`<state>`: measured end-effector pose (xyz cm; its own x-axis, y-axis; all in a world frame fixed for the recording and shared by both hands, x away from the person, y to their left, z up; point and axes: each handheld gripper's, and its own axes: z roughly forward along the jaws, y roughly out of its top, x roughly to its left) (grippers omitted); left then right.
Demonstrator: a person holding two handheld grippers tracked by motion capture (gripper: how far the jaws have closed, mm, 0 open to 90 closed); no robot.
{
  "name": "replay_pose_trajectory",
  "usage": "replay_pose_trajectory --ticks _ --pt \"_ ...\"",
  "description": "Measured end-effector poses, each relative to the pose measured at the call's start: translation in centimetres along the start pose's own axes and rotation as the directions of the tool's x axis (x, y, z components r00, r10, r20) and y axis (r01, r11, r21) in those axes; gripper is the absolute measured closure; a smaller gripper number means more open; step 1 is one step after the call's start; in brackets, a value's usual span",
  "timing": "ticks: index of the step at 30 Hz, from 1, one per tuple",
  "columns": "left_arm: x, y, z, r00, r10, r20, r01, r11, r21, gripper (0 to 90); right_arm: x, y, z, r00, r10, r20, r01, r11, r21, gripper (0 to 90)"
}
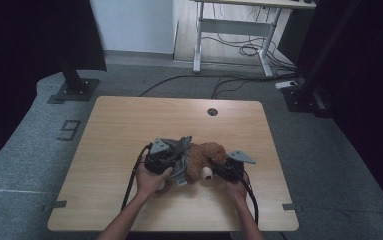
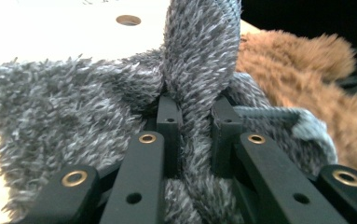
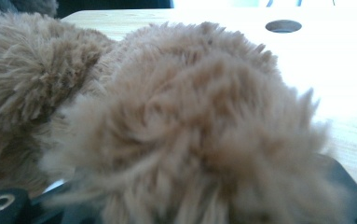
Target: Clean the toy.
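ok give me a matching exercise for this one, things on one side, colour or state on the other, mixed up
Things
1. plush toy
2. fuzzy cloth
3. left gripper
4. table

Colour or state
a. light wood with a round hole near the far edge
b. brown and shaggy
c. speckled grey
d. jaws pinched on a fold of the grey fabric

Pairs: 1-b, 2-c, 3-d, 4-a
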<state>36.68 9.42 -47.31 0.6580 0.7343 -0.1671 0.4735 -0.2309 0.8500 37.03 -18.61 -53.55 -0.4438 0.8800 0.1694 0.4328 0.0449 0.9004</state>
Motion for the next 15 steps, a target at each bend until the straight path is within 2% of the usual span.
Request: replay_pose_trajectory --ticks 2,4,7,10,11,15 --pt "-0.7 0.9 -0.5 0.9997 0.023 -0.005 -0.023 0.9995 0.023 76.7 0.4 -0.4 -0.5 0.9998 -0.019 0.003 0.019 1.0 -0.005 46.4" --pt "-1.6 2.1 -0.8 0.9983 0.056 -0.012 -0.056 0.9981 0.024 76.7 0.6 -0.7 -1.1 0.9997 -0.026 -0.001 0.026 1.0 -0.01 46.5" --pt "-3.0 3.7 -0.5 0.9961 0.088 0.005 -0.088 0.9959 0.022 76.7 0.7 -1.2 -1.9 0.9989 -0.043 -0.017 0.043 0.999 -0.015 46.4" --pt "-4.3 4.6 0.9 0.9951 0.096 0.023 -0.097 0.9946 0.039 76.3 0.8 -1.5 -2.7 0.9978 -0.054 -0.037 0.054 0.999 -0.009 45.5" --pt "-4.8 4.8 1.8 0.9952 0.093 0.031 -0.094 0.9939 0.057 76.2 0.8 -1.6 -2.9 0.9975 -0.056 -0.043 0.055 0.998 -0.005 45.3" --pt "-5.7 3.8 4.1 0.9947 0.094 0.042 -0.099 0.9871 0.125 75.9 0.6 -1.7 -3.5 0.9959 -0.057 -0.07 0.057 0.998 0.006 44.6"
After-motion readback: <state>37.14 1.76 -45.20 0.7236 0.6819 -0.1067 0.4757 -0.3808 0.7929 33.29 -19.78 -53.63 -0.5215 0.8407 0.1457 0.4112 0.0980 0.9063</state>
